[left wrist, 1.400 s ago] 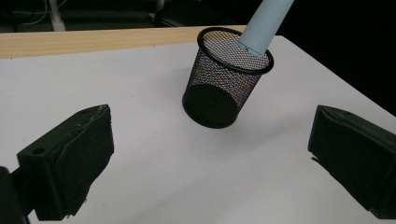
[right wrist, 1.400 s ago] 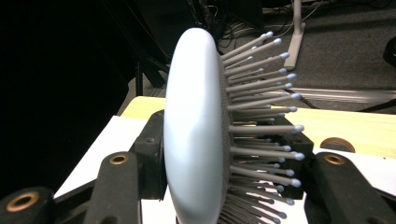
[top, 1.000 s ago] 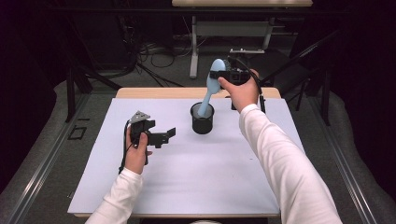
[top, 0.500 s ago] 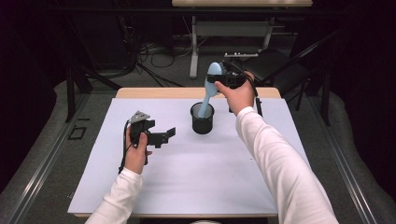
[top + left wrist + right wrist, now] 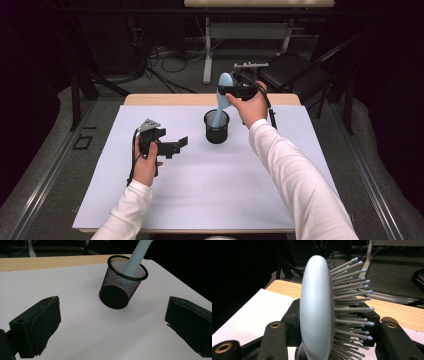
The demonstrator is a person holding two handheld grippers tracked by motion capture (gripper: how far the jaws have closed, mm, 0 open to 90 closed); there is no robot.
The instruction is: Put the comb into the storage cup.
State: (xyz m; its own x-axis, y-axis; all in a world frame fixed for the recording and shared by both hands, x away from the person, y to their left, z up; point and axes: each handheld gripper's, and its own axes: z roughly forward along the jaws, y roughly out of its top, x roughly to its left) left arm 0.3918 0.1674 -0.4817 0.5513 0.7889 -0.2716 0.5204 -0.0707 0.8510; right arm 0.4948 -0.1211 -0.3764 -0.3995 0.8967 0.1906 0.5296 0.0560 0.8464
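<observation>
A pale blue hairbrush (image 5: 222, 97) stands tilted in a black mesh cup (image 5: 216, 127), its handle down inside the cup and its bristled head up and to the right. The cup sits on the white table cover (image 5: 200, 200) toward the far middle of the table. The right gripper (image 5: 231, 91), held in the right hand (image 5: 250, 102), is clenched on the head of the brush; in the right gripper view the smooth back of the head (image 5: 315, 312) faces left and the bristles (image 5: 352, 302) point right, between the two black jaws. The left gripper (image 5: 179, 144) hovers to the left of the cup, near but apart from it, its jaws released and spread wide toward the cup, held by the left hand (image 5: 146, 162)
</observation>
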